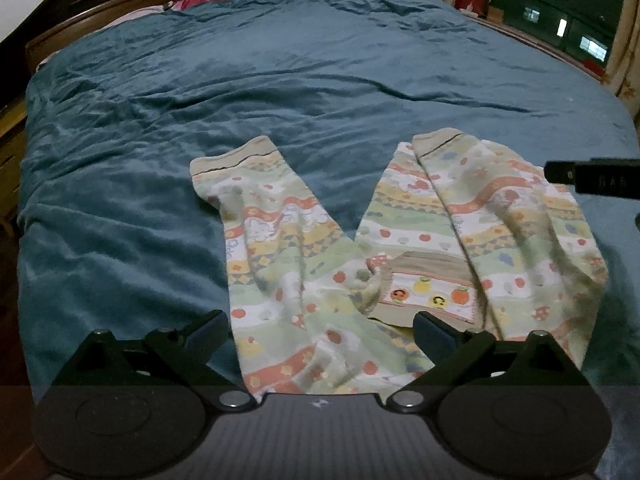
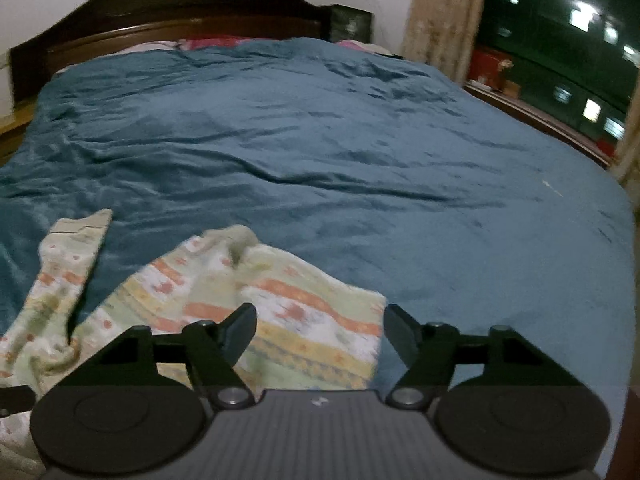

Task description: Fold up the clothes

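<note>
Patterned garment spread on the bed

Garment (image 1: 340, 264), pale green with orange and yellow bands, lies on the teal bedspread (image 1: 240, 80), its two cuffed ends pointing toward the headboard (image 2: 160, 4). Left gripper (image 1: 320, 330) hangs over its near edge, fingers wide, gripping nothing. Right gripper (image 2: 320, 330) is over its right edge, fingers wide too.

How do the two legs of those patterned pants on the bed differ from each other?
In the left wrist view, the left leg lies flat as a single narrow strip, its cuff pointing toward the headboard. The right leg looks wider and more rumpled, with a seam line running along it, and a pocket patch with fruit pictures sits near its base. Both share the same striped print and tan cuffs, and both rest on the blue bedspread.
</note>
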The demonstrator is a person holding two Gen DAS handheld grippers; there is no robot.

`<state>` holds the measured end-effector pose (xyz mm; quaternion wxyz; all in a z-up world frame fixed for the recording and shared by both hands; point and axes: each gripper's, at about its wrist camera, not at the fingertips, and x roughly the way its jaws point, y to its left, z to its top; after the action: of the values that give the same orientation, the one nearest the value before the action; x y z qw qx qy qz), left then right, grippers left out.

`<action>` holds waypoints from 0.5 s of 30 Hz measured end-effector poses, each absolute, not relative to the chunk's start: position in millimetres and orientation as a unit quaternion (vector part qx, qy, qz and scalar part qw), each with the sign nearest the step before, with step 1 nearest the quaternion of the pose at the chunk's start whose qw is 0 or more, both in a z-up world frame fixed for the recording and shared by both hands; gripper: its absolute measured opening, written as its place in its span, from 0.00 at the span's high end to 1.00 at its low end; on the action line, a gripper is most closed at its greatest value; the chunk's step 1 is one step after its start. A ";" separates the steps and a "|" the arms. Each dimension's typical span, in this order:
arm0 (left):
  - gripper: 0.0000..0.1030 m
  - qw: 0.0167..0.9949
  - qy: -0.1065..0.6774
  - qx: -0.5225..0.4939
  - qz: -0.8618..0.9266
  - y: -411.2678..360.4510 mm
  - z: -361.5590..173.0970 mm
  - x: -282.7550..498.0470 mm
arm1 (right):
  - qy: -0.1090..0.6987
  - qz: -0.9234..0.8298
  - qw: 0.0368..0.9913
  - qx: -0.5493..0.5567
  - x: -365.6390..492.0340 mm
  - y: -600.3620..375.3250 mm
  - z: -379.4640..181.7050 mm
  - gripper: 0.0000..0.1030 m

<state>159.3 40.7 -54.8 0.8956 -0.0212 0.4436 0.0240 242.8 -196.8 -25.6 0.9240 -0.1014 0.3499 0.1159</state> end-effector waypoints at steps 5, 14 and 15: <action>0.05 0.895 0.444 -0.026 0.022 44.4 -58.4 160.2 | 0.351 0.162 0.916 -0.106 257.9 -164.7 -27.1 0.40; 0.06 0.893 0.449 -0.026 0.032 50.6 -62.3 164.0 | 0.379 0.185 0.902 -0.095 276.6 -138.7 -44.8 0.96; 0.06 0.892 0.449 -0.025 0.033 50.8 -62.7 163.8 | 0.371 0.183 0.906 -0.095 271.9 -141.9 -42.0 0.97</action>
<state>163.8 50.8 -62.7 0.8923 -0.0253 0.4494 0.0330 271.9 -141.9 -42.0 0.9055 -0.0952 0.3706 0.1833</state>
